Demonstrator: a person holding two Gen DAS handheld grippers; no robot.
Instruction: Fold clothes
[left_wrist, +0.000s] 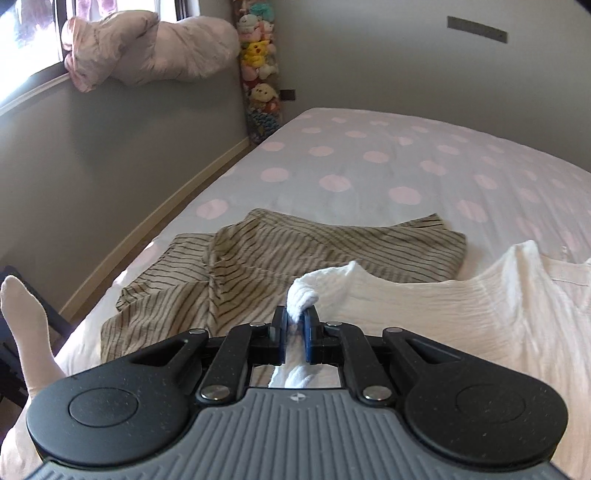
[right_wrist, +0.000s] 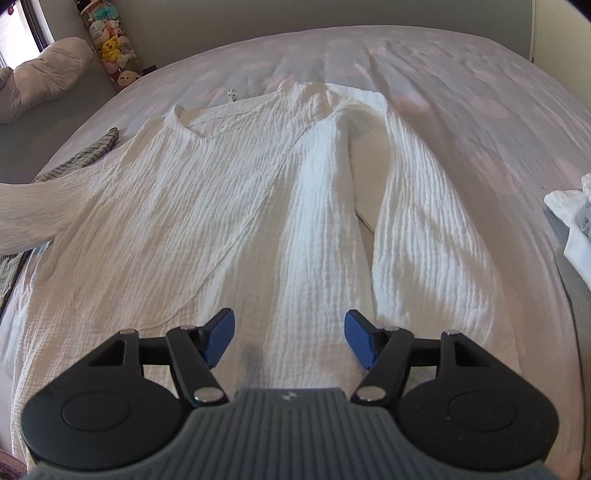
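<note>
The left gripper (left_wrist: 294, 325) pinches the white top's (right_wrist: 207, 206) sleeve (left_wrist: 314, 288), lifted mid-fold; the right gripper (right_wrist: 289, 338) hangs open above. Next, I'd guess: lay that sleeve across the body.

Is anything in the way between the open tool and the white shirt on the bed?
Nothing visible is. The right tool hangs open just above the white shirt, with only bare fabric between its blue pads. The striped garment lies off to the side, at the shirt's far left edge.
</note>
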